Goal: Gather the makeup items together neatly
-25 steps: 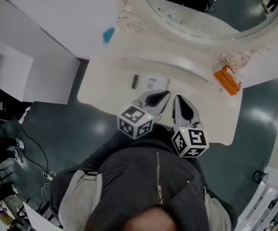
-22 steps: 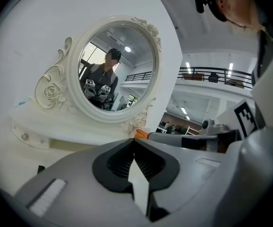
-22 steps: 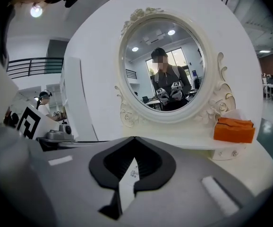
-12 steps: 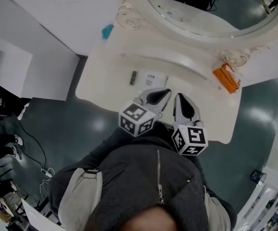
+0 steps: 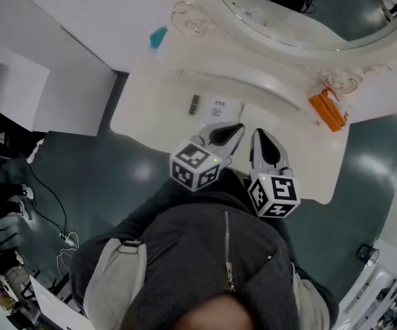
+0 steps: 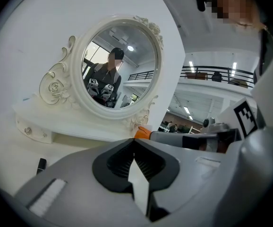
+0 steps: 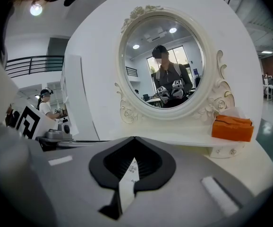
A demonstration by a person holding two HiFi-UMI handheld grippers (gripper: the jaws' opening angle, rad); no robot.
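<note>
Head view. Left gripper (image 5: 234, 129) and right gripper (image 5: 259, 136) hang side by side over the near part of the table (image 5: 150, 108), held close to the person's chest. Neither has shifted against the table in the last second; only the camera has drifted a little. The dark tube (image 5: 194, 104) and the white packet (image 5: 224, 107) lie just beyond the left gripper's tips, close together but apart, in the same spots as before. The orange box (image 5: 329, 111) sits well off to the right, below the mirror (image 5: 295, 19). Nothing gathered yet; my reading is a pause before the first reach.

Left gripper view. Left gripper (image 6: 134, 143) has its jaws meeting at the tips, with nothing between them; bare table shows through the slot behind. The tube (image 6: 41, 164) lies low left, the orange box (image 6: 143, 132) dead ahead past the tips.

Right gripper view. Right gripper (image 7: 134, 140) is fully closed and empty. A strip of the printed packet (image 7: 132, 168) shows through the slot, lying on the table beyond and not pinched. The orange box (image 7: 232, 126) is at right.

Both grippers must open before any pickup; the tube and packet look the nearest candidates.
</note>
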